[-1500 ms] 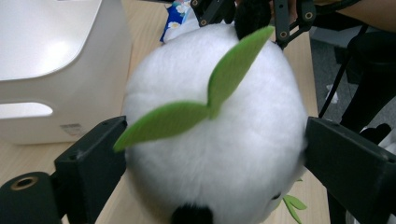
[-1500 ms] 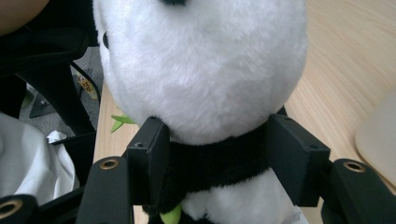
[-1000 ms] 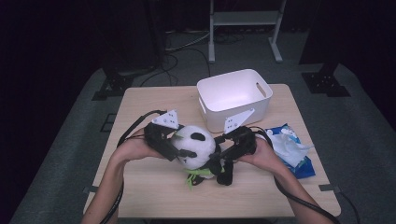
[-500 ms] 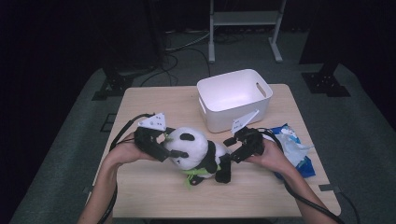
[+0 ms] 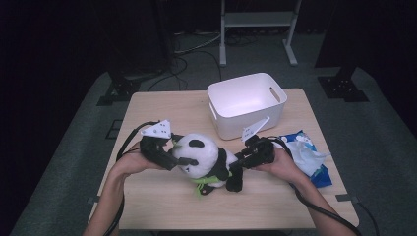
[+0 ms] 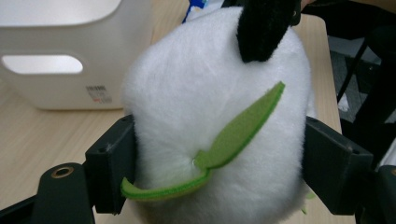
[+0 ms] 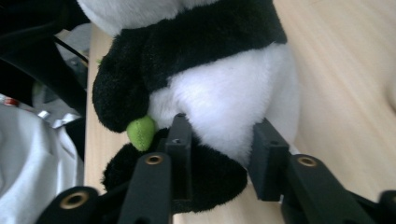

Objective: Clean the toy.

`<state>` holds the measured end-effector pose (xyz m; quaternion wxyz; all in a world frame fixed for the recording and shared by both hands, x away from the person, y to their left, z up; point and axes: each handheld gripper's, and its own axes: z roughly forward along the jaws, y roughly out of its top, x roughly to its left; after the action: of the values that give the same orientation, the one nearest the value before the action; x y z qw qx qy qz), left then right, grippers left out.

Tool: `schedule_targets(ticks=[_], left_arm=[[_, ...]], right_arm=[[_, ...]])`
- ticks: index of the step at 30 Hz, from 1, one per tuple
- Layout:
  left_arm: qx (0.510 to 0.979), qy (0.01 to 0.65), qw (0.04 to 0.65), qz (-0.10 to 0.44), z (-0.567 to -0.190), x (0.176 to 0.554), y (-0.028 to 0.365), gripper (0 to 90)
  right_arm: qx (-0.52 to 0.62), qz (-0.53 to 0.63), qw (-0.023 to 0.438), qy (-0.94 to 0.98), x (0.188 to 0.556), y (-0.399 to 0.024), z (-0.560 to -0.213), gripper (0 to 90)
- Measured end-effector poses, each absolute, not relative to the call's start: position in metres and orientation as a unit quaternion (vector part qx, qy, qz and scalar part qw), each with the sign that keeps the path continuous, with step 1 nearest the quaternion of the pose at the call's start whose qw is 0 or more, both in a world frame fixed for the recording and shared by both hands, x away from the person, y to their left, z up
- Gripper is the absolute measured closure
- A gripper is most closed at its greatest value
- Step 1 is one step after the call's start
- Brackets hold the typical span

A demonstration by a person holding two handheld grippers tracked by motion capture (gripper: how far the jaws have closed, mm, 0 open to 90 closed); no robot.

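Compared with a second ago, the black-and-white plush panda toy with green felt leaves [image 5: 204, 162] lies a little lower and nearer the person's edge of the light wooden table [image 5: 162, 110], and both hands have come down with it. The left claw [image 5: 172, 156] has shifted outward to the left; it sat closer to the middle of the table before. The right claw [image 5: 238, 162] has just been closing, and the panda's white belly is between its jaws.

In the left gripper view the left claw [image 6: 219, 163] is clamped on the panda's round white head [image 6: 210, 93], one black jaw pressed into the fur on each side, with a green felt leaf [image 6: 233, 135] lying across the head between them and a black ear [image 6: 264, 25] at the top. In the right gripper view the right claw [image 7: 217, 154] is clamped on the lower white body [image 7: 224, 102], both pads dug into the plush; a black limb [image 7: 116, 100] and a small green tip [image 7: 141, 131] sit just to one side of it.

In the high view the panda lies stretched between the two claws, head towards the left one, body and black legs towards the right one, resting on or just above the table. The white plastic bin with handle slots [image 5: 246, 101] stands just behind it, and a blue-and-white crinkled packet [image 5: 307, 155] lies by the right hand [image 5: 285, 162].
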<state>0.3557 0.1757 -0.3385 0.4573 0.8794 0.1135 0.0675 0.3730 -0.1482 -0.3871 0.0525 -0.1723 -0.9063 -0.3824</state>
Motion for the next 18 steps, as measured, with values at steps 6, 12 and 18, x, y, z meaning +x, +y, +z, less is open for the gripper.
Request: schedule_targets(ticks=[6, 12, 18], left_arm=[[0.869, 0.11, 0.475, 0.082, -0.346, 0.366, 0.157, 19.9], [0.867, 0.111, 0.48, 0.078, -0.376, 0.384, 0.133, 20.0], [0.887, 0.128, 0.441, 0.041, -0.401, 0.386, 0.134, 18.3]], right_arm=[[-0.184, -0.369, -0.004, -0.911, 0.371, -0.17, -0.36, 69.3], [-0.201, -0.347, -0.07, -0.913, 0.365, -0.197, -0.337, 70.3], [-0.209, -0.362, -0.046, -0.907, 0.36, -0.203, -0.345, 65.9]])
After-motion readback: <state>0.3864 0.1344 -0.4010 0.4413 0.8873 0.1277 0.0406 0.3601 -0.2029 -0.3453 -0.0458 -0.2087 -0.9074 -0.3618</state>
